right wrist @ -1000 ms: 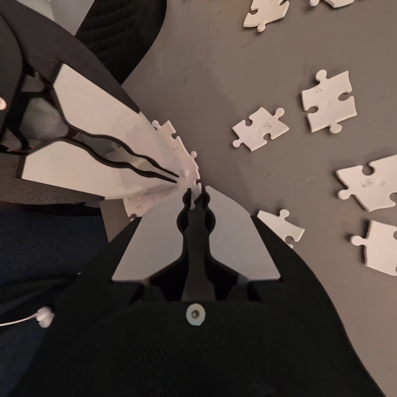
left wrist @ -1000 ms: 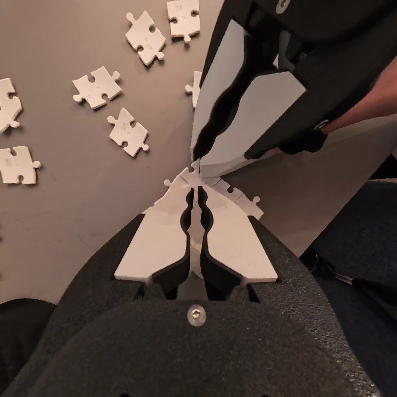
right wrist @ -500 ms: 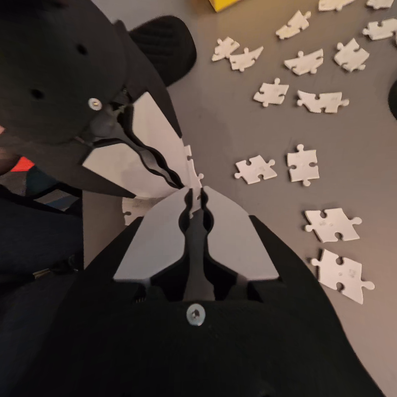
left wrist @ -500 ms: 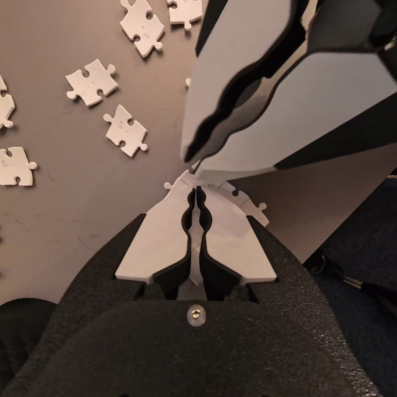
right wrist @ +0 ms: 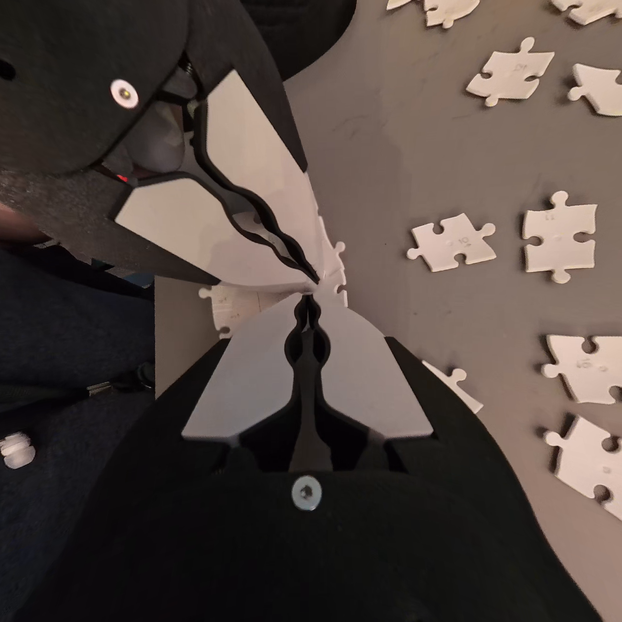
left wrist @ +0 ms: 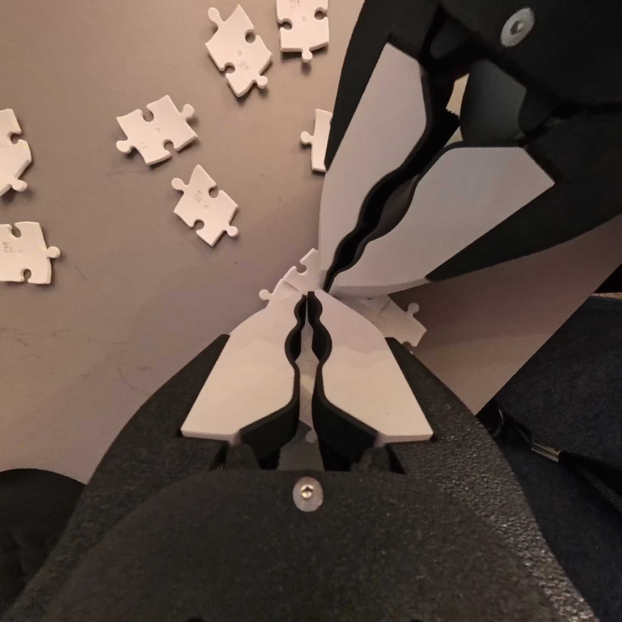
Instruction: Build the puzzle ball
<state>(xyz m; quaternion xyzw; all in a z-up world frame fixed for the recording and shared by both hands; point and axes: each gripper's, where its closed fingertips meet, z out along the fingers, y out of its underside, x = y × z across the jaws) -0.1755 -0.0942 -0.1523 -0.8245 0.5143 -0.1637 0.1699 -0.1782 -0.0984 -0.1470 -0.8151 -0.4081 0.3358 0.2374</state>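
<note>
In the left wrist view my left gripper (left wrist: 307,296) is shut on a joined strip of white puzzle pieces (left wrist: 400,323) and holds it just above the grey table (left wrist: 101,336). The strip shows between its fingers and sticks out on both sides. My right gripper (left wrist: 328,284) comes in from the upper right, tip to tip with the left. It is shut on a white puzzle piece (left wrist: 304,269) that meets the strip's left end. In the right wrist view my right gripper (right wrist: 308,298) shows a thin white edge between its pads. The left gripper (right wrist: 316,279) and the strip (right wrist: 235,306) lie just beyond it.
Several loose white puzzle pieces lie on the table, among them one (left wrist: 205,205) left of the grippers and two (right wrist: 451,242) (right wrist: 558,235) to the right. One piece (right wrist: 451,383) lies close beside my right gripper. The table's front edge (left wrist: 505,353) and a person's dark-clothed lap are close by. Left and right tips are no more than a few centimetres apart.
The right gripper's jaws have closed from a small gap onto the puzzle piece at the strip's end. The left jaws have tightened a little on the strip. Both grippers stay tip to tip.
</note>
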